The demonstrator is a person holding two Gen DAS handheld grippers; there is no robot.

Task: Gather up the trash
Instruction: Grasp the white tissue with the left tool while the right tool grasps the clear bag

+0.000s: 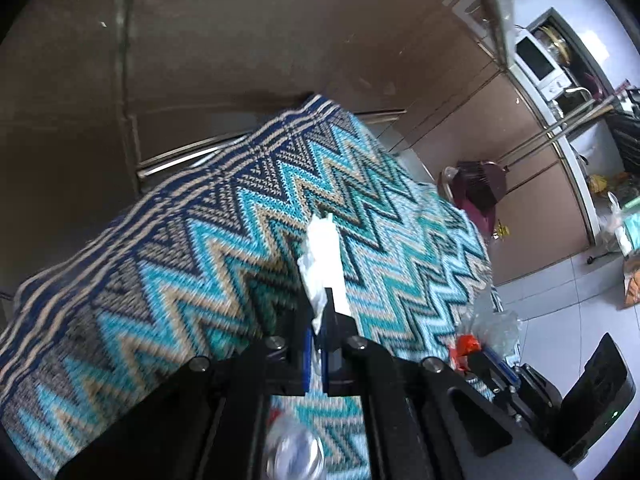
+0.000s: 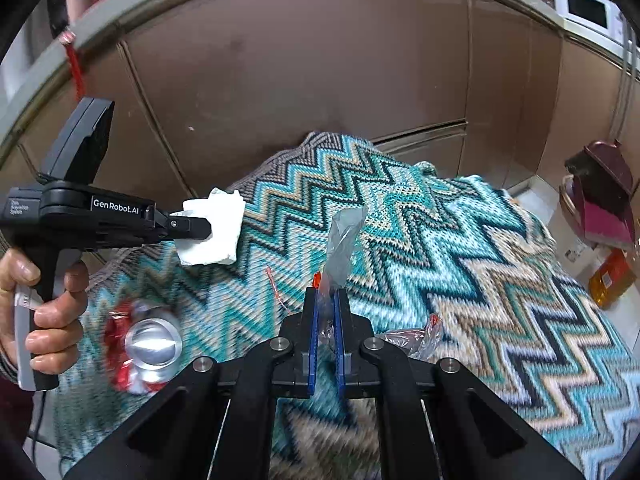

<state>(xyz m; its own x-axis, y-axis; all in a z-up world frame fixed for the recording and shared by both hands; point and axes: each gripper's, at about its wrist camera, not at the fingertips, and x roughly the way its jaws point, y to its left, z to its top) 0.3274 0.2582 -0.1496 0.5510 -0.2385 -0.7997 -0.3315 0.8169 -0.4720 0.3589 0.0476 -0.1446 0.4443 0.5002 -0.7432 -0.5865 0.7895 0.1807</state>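
My left gripper (image 1: 318, 312) is shut on a crumpled white tissue (image 1: 322, 256) and holds it above the zigzag-patterned cloth (image 1: 180, 240). In the right wrist view the same left gripper (image 2: 208, 229) and its tissue (image 2: 212, 232) hang at the left, above the cloth. My right gripper (image 2: 326, 300) is shut on a clear plastic wrapper (image 2: 342, 240) with a red edge, which sticks up between its blue pads. A crushed red and silver can (image 2: 144, 346) lies on the cloth (image 2: 480, 260) below the left gripper. The right gripper (image 1: 480, 354) with its wrapper shows at the lower right of the left wrist view.
Brown cabinet fronts (image 2: 300, 60) rise behind the cloth-covered surface. A maroon dustpan (image 2: 600, 204) and an orange bottle (image 2: 610, 280) stand on the floor at the right. More crinkled clear plastic with red (image 2: 416, 336) lies by my right gripper. A white microwave (image 1: 538, 60) sits far right.
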